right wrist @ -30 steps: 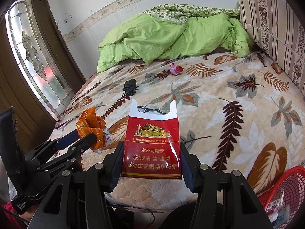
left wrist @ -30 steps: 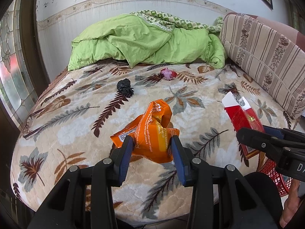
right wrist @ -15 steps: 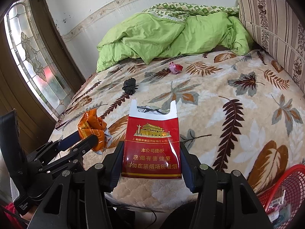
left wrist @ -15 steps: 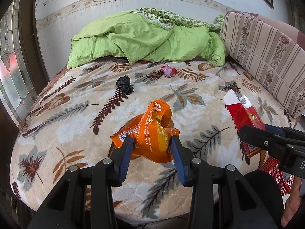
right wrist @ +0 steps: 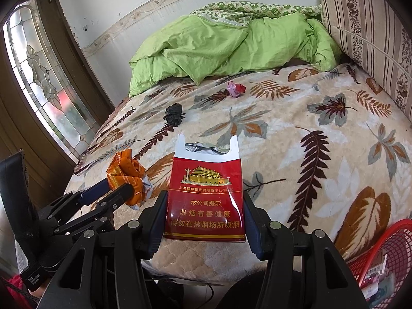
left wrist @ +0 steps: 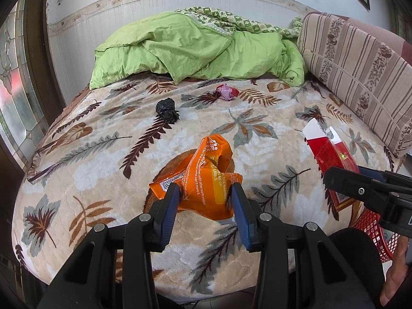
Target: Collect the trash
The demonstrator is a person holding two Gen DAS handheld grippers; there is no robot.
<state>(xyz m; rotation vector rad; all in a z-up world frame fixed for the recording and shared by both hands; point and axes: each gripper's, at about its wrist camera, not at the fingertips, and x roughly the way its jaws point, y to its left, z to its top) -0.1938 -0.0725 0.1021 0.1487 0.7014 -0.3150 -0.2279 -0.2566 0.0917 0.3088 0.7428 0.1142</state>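
Observation:
My left gripper [left wrist: 204, 195] is shut on a crumpled orange wrapper [left wrist: 206, 177], held just above the near edge of the bed. In the right wrist view that wrapper [right wrist: 126, 175] shows at lower left in the left gripper [right wrist: 123, 188]. My right gripper [right wrist: 204, 213] is shut on an opened red cigarette pack [right wrist: 204, 200], seen side-on in the left wrist view as a red pack [left wrist: 327, 154]. Farther up the bed lie a black crumpled bag [left wrist: 166, 109] [right wrist: 174, 114] and a pink crumpled wrapper [left wrist: 226, 92] [right wrist: 235, 88].
A red mesh basket [right wrist: 391, 247] [left wrist: 373, 229] with trash in it stands by the bed's near right corner. A green duvet [left wrist: 195, 49] is heaped at the far end, a striped cushion [left wrist: 360, 69] lines the right side, and a stained-glass door [right wrist: 43, 82] stands left.

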